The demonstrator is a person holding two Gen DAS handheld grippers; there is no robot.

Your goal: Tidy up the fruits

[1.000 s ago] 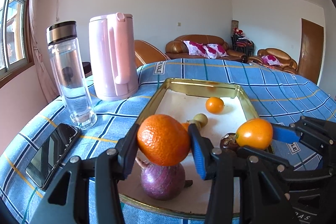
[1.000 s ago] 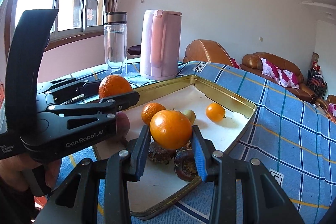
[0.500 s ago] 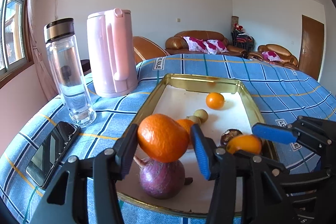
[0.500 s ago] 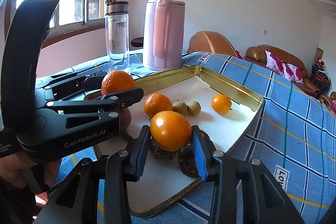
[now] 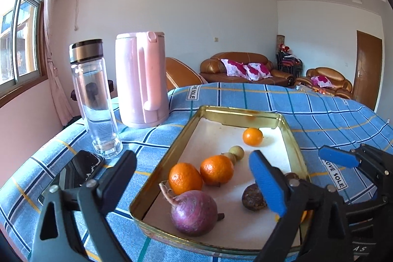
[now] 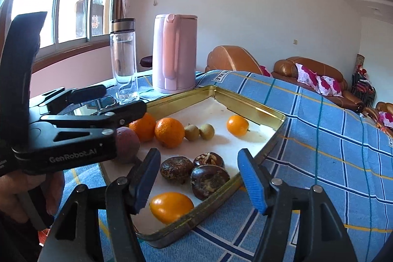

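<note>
Both my claws are wide open and empty, left claw [image 5: 194, 168] and right claw [image 6: 196, 176] hanging over the near end of the tray [image 5: 292, 136]. All the fruit sits inside it. The yellow fruit [image 6: 172, 206] lies right against the near rim, so I could knock it out. More room at the far end.

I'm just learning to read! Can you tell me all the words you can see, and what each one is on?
"GenRobot.AI": on the side of the left gripper, seen from the right wrist camera.
"LOVE SOLE": on a white label on the blue checked tablecloth, right of the gold tray.
"SOLE": on another tablecloth label, behind the tray; the rest is folded away.
"AS": on the right gripper, letters cut off.
</note>
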